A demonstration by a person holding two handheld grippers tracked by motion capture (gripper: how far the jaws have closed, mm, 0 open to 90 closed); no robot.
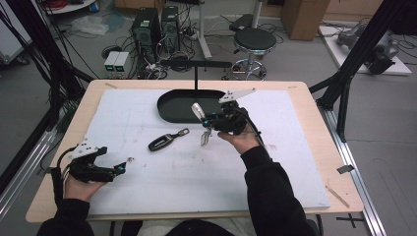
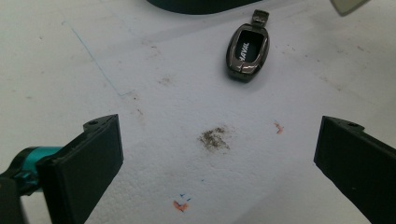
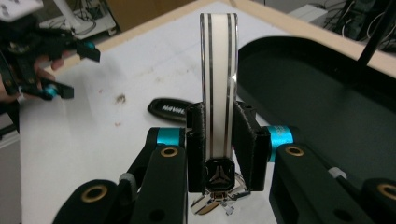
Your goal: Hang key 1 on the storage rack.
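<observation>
Right gripper [image 3: 219, 140]: jaws pinched on white key fob [image 3: 218, 79], lifted clear of white mat [image 1: 196, 172], just near of black tray [image 1: 182, 105], metal ring dangling below. Left gripper [image 1: 115, 169]: jaws spread wide, holding nothing, low over near-left mat. Dark key fob [image 1: 162, 142]: lying flat mid-mat, untouched, between both grippers. Progress, judged: one fob picked, not yet placed; second fob left to collect. Clearance: tray rim and upright black stand [image 1: 195, 73] close on far side; broad open mat to near and right.
</observation>
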